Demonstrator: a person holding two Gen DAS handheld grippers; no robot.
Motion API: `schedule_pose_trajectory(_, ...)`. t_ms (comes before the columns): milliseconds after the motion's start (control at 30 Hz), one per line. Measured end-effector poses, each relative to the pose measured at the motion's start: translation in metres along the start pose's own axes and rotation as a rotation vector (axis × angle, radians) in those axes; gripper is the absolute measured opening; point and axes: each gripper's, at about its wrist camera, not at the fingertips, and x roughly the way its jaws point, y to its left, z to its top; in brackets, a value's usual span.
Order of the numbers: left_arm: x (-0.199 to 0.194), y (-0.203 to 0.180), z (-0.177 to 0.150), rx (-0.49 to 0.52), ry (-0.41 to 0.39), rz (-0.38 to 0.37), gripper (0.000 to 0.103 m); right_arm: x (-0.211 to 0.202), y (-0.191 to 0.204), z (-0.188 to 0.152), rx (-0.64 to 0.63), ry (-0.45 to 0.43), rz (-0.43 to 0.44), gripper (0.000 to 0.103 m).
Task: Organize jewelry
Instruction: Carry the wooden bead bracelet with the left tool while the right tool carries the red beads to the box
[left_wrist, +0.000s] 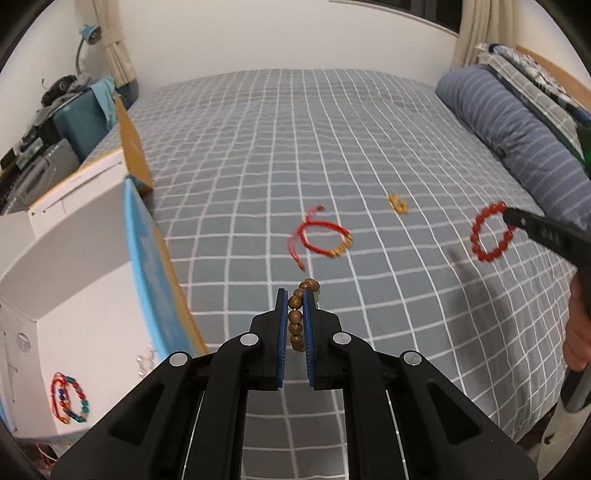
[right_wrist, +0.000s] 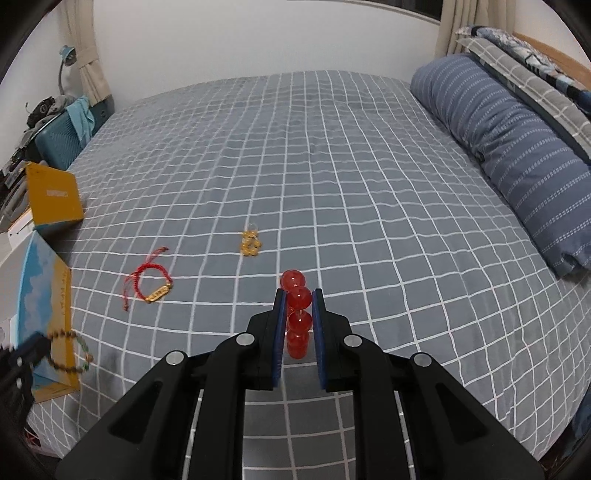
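Left gripper (left_wrist: 295, 314): we see its blue pads squeezed tight on the brown bead bracelet (left_wrist: 298, 317). The bracelet is up off the bed.
Brown bead bracelet: from the right camera it hangs as a ring of brown beads with a few green ones, low at the left, in front of the box.
Right gripper (right_wrist: 298, 317): we see it closed on the red bead bracelet (right_wrist: 296, 314). Big shiny red beads sit between its pads and one pokes out past the tips.
Red bead bracelet: from the left camera it hangs as a full ring at the right, above the bed, held at its far edge.
Hand (left_wrist: 576, 332): part of one shows at the right edge, holding the right gripper.
White box (left_wrist: 74, 280): it stands open at the near left of the bed, with blue and yellow flaps. A colorful bracelet (left_wrist: 70, 402) lies inside it.
Bed (left_wrist: 332, 147): we see a grey sheet with white squares.
Red string bracelet (left_wrist: 325, 240): it lies on the bed, a little past the left gripper. It has a gold piece.
Small gold piece (left_wrist: 398, 204): it lies farther off, to the right of the red string one. We cannot tell what it is.
Blue striped pillow (left_wrist: 517, 140): far right on the bed.
Lamp (left_wrist: 86, 40): far left, by the curtain.
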Motion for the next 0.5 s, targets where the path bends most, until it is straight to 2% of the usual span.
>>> schedule_pose_trajectory(267,-0.019,0.03,0.013,-0.028,-0.029,0.024,0.007,-0.03,0.034,0.006,-0.048,-0.049,0.051,0.013)
schedule_pose_trajectory(500,-0.036,0.064,0.018,-0.07,-0.051,0.056,0.007,-0.055,0.079,0.013,-0.1,-0.092,0.117,0.013)
